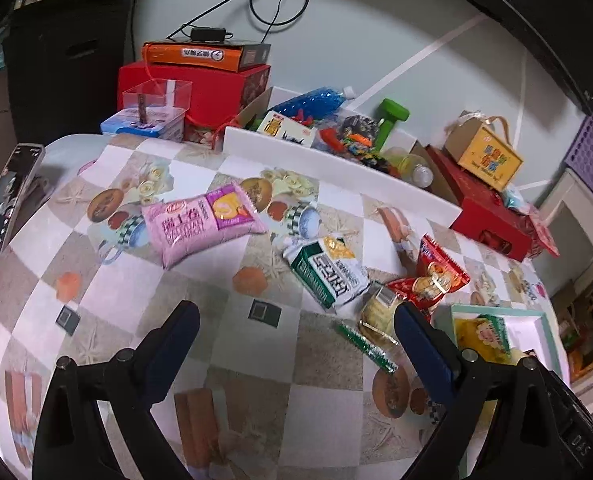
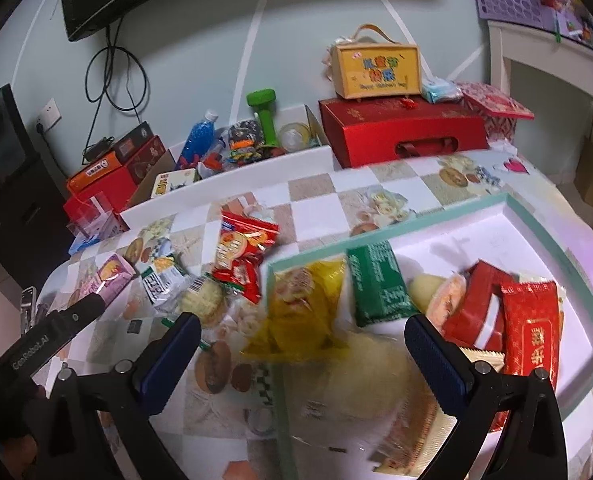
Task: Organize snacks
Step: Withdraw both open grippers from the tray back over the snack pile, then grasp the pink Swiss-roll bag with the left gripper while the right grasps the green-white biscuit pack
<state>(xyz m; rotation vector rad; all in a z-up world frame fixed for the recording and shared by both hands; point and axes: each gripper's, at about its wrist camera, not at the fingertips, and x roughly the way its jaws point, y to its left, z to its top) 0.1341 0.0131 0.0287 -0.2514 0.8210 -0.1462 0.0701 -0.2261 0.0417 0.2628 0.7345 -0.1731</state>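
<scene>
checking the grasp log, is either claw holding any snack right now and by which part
Nothing is held. The left claw is open over the tablecloth, and the right claw is open above the snack tray, pads clear of every packet.

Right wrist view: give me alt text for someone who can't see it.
The open right gripper hangs over a mint-rimmed white tray with nothing between its jaws. In the tray lie a yellow packet, a green packet and red packets. More snacks, including a red bag, lie on the patterned tablecloth left of the tray.
</scene>
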